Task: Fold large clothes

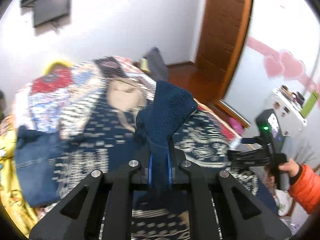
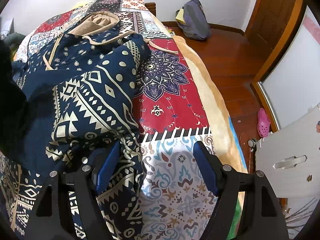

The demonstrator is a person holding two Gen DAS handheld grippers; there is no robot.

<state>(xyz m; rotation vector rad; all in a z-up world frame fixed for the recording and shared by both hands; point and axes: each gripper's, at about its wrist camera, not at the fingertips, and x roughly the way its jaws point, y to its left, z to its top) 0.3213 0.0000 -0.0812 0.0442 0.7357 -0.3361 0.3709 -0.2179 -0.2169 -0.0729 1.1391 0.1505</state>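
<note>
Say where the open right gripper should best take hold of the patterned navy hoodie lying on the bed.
Probably the hoodie's right-hand edge, where folded fabric bunches just ahead of the right gripper. Come from above and the bedspread side: that edge is raised and free, one finger already lies on it, and the left gripper holds the knitted cuff.
</note>
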